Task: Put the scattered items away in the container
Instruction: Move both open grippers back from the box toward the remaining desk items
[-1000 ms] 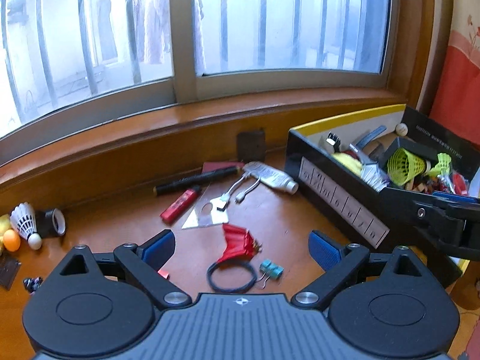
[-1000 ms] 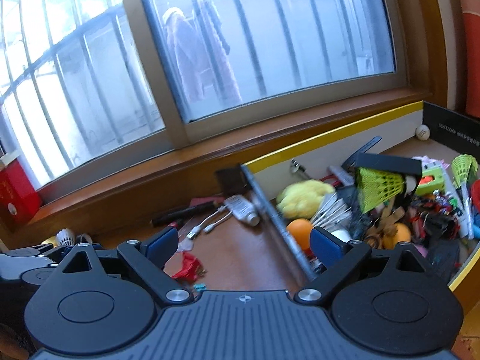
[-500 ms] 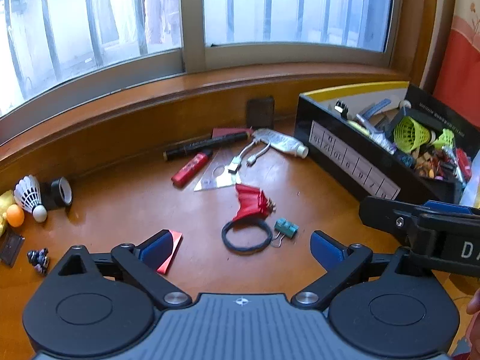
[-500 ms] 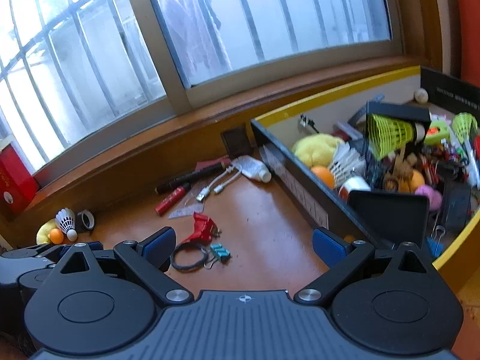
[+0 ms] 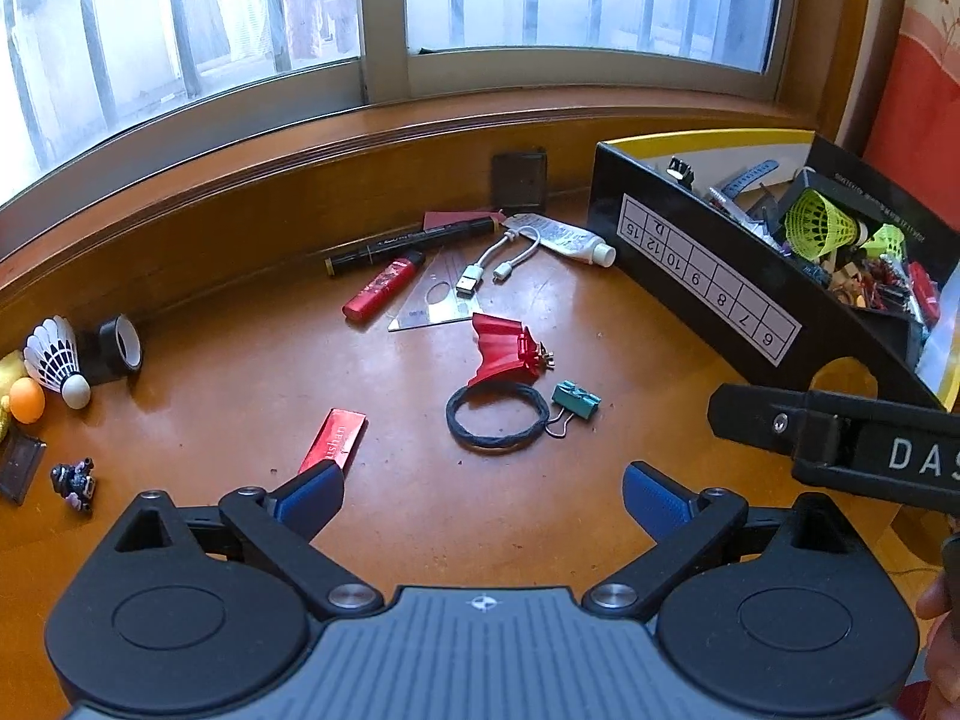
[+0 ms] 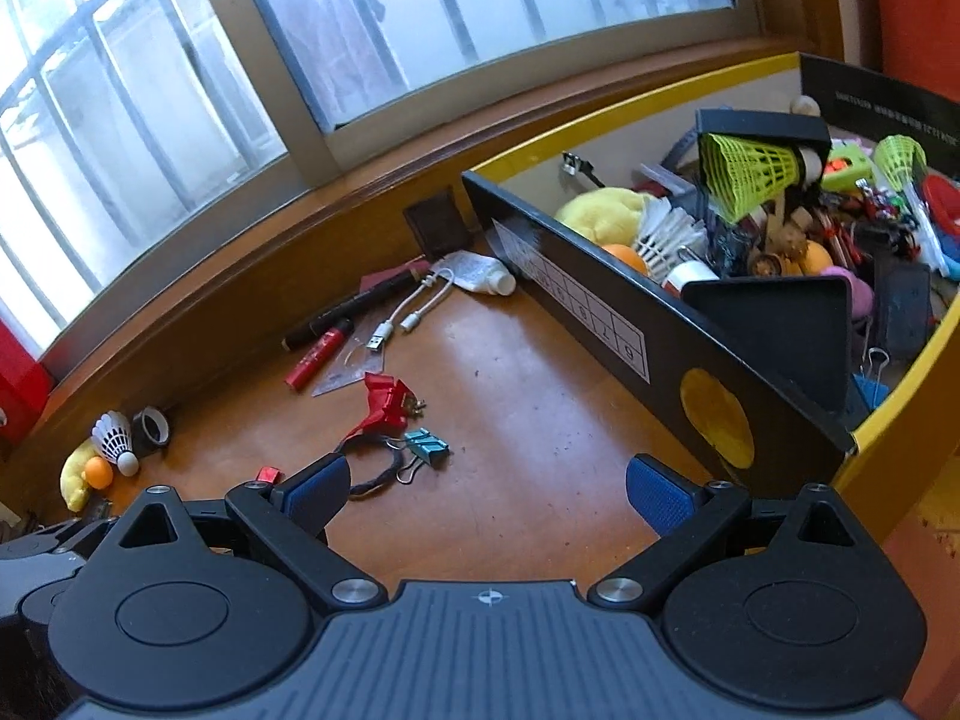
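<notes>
A black box with a yellow rim (image 5: 708, 276) (image 6: 606, 324) stands at the right, full of small items. Scattered on the wooden table: a red plastic piece (image 5: 501, 351) (image 6: 387, 402), a black cord ring (image 5: 497, 420), a teal binder clip (image 5: 576, 401) (image 6: 426, 447), a red packet (image 5: 336, 441), a red lighter (image 5: 381, 294), a black marker (image 5: 414, 243), a white USB cable (image 5: 492, 261), a white tube (image 5: 564, 238). My left gripper (image 5: 480, 495) is open and empty, above the table in front of the ring. My right gripper (image 6: 486, 489) is open and empty beside the box.
At the far left lie a white shuttlecock (image 5: 57, 360), a black tape roll (image 5: 117, 348), an orange ball (image 5: 27, 401) and a small dark figure (image 5: 75, 483). A clear set square (image 5: 441, 303) lies under the cable. A window ledge (image 5: 300, 144) runs along the back.
Both grippers have pulled back and up from the table and box, so more of the table shows. The right gripper has left the box interior. Both stay open and empty.
</notes>
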`<state>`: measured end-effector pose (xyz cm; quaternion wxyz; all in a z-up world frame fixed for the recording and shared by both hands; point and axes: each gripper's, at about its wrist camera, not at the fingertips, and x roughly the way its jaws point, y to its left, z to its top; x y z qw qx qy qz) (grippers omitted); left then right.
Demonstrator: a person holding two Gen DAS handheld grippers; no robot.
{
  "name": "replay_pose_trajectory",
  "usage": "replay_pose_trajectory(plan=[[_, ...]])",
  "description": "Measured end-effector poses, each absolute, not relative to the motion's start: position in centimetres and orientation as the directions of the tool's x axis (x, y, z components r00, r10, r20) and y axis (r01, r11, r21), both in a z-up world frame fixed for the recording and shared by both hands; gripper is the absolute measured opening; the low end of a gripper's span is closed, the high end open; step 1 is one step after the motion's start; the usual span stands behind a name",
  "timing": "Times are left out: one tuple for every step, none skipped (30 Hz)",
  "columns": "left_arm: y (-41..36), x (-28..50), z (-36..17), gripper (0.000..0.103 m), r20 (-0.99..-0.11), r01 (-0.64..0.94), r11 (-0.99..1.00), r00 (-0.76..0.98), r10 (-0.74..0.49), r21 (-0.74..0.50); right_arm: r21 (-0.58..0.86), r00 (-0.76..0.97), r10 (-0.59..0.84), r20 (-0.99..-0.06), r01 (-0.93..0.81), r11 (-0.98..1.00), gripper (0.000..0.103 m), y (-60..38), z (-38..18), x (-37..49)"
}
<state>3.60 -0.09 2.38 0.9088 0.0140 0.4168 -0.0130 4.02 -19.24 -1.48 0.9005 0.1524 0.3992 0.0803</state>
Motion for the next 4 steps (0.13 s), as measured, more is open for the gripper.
replay_pose_trajectory(plan=[[0.01, 3.52, 2.41, 0.100, -0.755, 0.035, 0.999, 0.655, -0.019, 0.006, 0.339, 0.666, 0.266, -0.697, -0.021, 0.941, 0.100, -19.23, -1.55, 4.00], [0.09, 3.48, 2.44, 0.100, -0.754, 0.035, 0.999, 0.657, -0.024, -0.002, 0.339, 0.664, 0.265, -0.699, -0.019, 0.941, 0.100, -19.21, -1.62, 3.97], [0.14, 3.46, 2.44, 0.100, -0.754, 0.036, 0.999, 0.657, -0.028, -0.006, 0.339, 0.661, 0.265, -0.702, -0.017, 0.941, 0.100, -19.18, -1.68, 3.95], [0.21, 3.45, 2.40, 0.100, -0.755, 0.036, 0.999, 0.655, -0.030, -0.008, 0.339, 0.658, 0.266, -0.705, -0.017, 0.941, 0.100, -19.14, -1.75, 3.98]])
